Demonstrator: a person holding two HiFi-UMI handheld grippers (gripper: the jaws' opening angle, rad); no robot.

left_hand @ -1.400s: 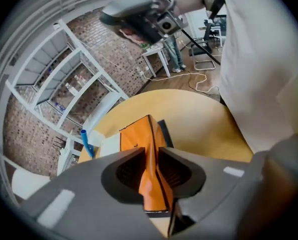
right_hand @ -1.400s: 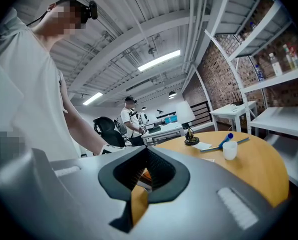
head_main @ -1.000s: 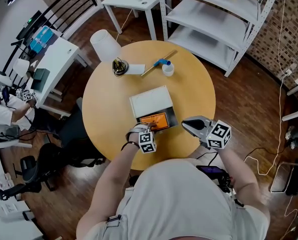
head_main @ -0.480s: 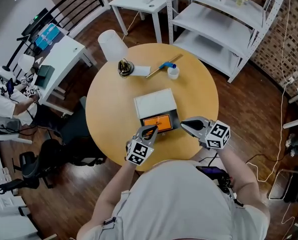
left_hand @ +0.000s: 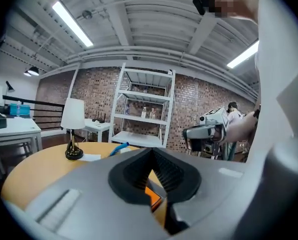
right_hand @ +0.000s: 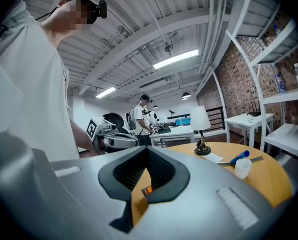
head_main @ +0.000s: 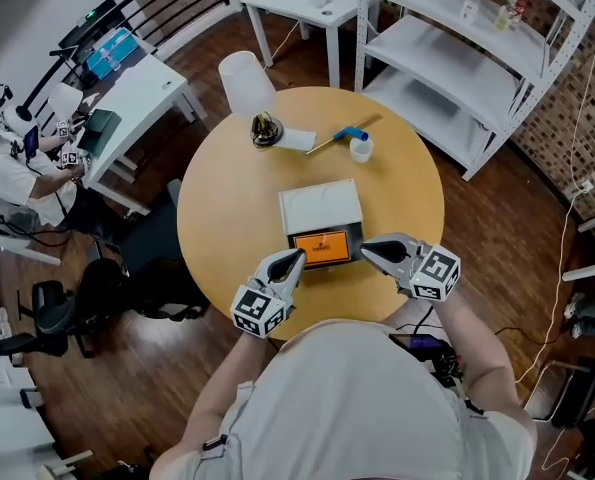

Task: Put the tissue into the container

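On the round wooden table (head_main: 227, 218), a white box (head_main: 320, 208) with an orange panel (head_main: 324, 249) at its near end sits between both grippers. The left gripper (head_main: 295, 259), just beside the panel, has its jaws together on nothing. The right gripper (head_main: 367, 250), opposite, is likewise closed and empty.

A lab workroom: brick walls (head_main: 580, 93), white metal shelving (head_main: 447, 46), equipment-laden desks (head_main: 142, 93).

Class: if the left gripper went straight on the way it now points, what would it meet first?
Most likely the orange-fronted box, which lies close ahead of the left gripper, though the exact depth is hard to judge.
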